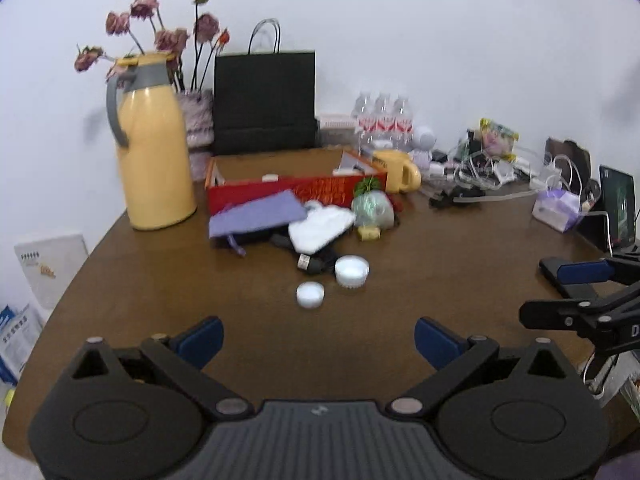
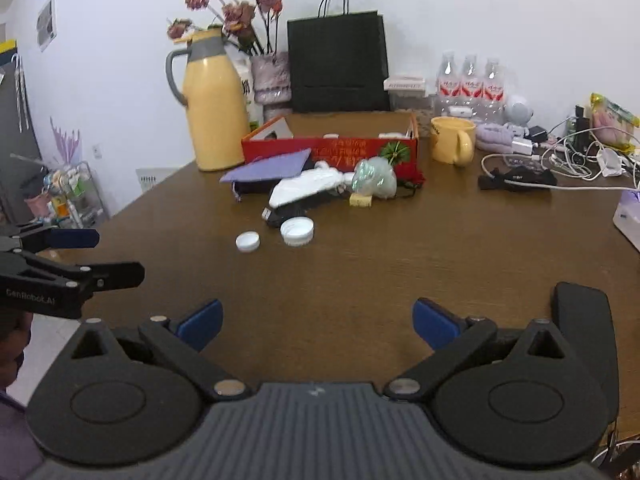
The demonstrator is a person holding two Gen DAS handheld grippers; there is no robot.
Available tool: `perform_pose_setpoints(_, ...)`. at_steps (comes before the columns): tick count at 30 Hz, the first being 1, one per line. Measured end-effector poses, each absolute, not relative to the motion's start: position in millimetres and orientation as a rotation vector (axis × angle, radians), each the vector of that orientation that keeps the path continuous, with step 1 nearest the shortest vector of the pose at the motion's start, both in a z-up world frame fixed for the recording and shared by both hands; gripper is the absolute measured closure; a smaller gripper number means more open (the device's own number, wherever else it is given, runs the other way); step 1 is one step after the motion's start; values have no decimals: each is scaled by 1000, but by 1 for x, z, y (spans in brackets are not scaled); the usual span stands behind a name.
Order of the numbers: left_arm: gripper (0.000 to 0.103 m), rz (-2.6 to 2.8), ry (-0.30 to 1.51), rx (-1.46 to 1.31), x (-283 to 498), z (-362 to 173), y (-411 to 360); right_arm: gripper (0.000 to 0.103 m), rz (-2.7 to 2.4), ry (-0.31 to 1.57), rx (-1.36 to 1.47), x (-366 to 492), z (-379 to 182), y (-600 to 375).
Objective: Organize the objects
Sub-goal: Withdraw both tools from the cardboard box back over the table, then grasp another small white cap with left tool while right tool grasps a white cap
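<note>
A red open box [image 1: 296, 190] [image 2: 332, 148] stands mid-table. In front of it lie a purple pouch [image 1: 256, 214] [image 2: 268, 168], a white cloth [image 1: 320, 226] [image 2: 308, 184], a greenish plastic bag [image 1: 372, 208] [image 2: 374, 180], a small yellow block [image 1: 369, 233] [image 2: 360, 200], a black USB-like item [image 1: 314, 262] [image 2: 280, 214] and two white caps [image 1: 351, 270] [image 1: 310, 294] [image 2: 297, 232] [image 2: 247, 241]. My left gripper [image 1: 319, 342] is open and empty, well short of the caps. My right gripper [image 2: 318, 324] is open and empty too.
A yellow thermos jug [image 1: 154, 148] [image 2: 214, 108], dried flowers [image 1: 160, 20], a black paper bag [image 1: 264, 100] [image 2: 338, 60], water bottles [image 1: 382, 116] [image 2: 470, 80] and a yellow mug [image 1: 400, 170] [image 2: 454, 140] stand behind. Tangled cables [image 2: 560, 160] and a tissue pack [image 1: 556, 206] lie at the right.
</note>
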State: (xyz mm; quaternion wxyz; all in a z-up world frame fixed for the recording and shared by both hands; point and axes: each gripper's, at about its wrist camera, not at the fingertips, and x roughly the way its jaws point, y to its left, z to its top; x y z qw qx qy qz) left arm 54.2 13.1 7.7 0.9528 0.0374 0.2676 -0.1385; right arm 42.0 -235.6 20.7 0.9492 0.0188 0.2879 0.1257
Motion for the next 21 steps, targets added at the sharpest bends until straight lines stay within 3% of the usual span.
perform_pose_setpoints(3, 7, -259, 547, 88, 68, 2, 7, 0, 216, 553, -4, 54, 19, -231)
perform_pose_setpoints(7, 22, -260, 639, 96, 108, -21, -4, 2, 224, 572, -10, 79, 5, -229)
perform_pose_setpoints(13, 26, -282, 663, 117, 171, -50, -16, 9, 249, 621, -28, 140, -20, -210)
perform_pose_setpoints(21, 69, -296, 726, 119, 218, -68, -14, 25, 322, 654, -19, 212, -39, -189)
